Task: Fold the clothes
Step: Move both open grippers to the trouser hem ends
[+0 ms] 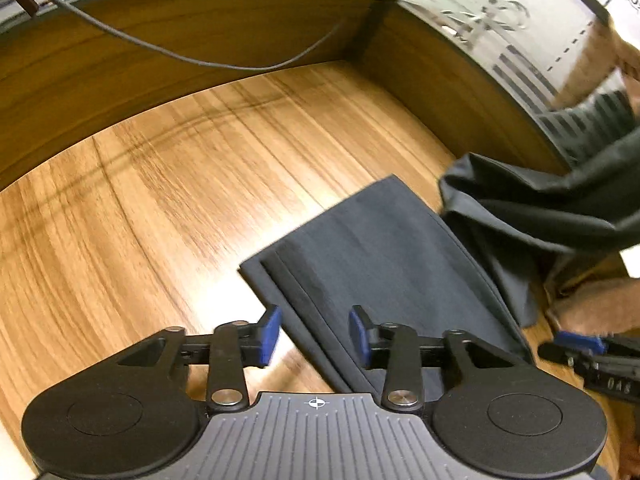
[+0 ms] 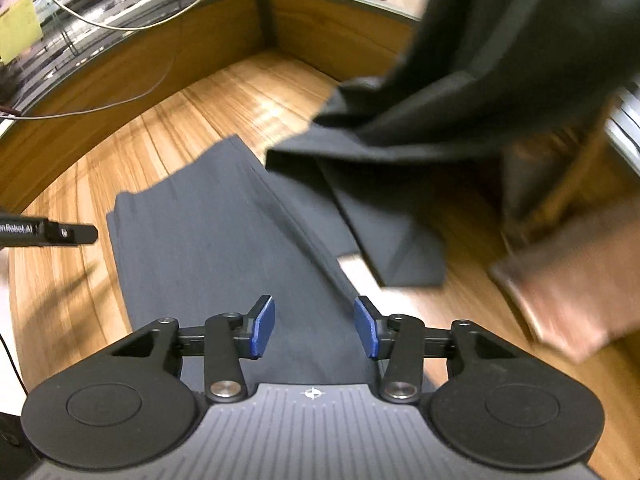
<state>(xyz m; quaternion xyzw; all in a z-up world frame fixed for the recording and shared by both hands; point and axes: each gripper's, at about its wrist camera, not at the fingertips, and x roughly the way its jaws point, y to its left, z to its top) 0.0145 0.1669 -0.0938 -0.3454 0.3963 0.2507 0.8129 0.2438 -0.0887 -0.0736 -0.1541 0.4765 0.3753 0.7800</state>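
Note:
A dark grey garment (image 1: 372, 256) lies flat on the wooden table (image 1: 180, 184), part of it folded into a neat strip. It also shows in the right wrist view (image 2: 208, 240). Another dark part of the cloth (image 2: 460, 92) hangs lifted and blurred at the upper right, also seen in the left wrist view (image 1: 540, 200); what holds it is not visible. My left gripper (image 1: 314, 336) is open above the strip's near left edge, empty. My right gripper (image 2: 314, 328) is open above the flat cloth, empty; its blue-padded tip shows in the left wrist view (image 1: 580, 342).
Wooden side walls (image 1: 200, 28) enclose the table at the back and right. A grey cable (image 1: 192, 58) hangs along the back wall. A blurred bare hand or arm (image 2: 580, 280) is at the right. The left gripper's black tip (image 2: 68, 234) pokes in from the left.

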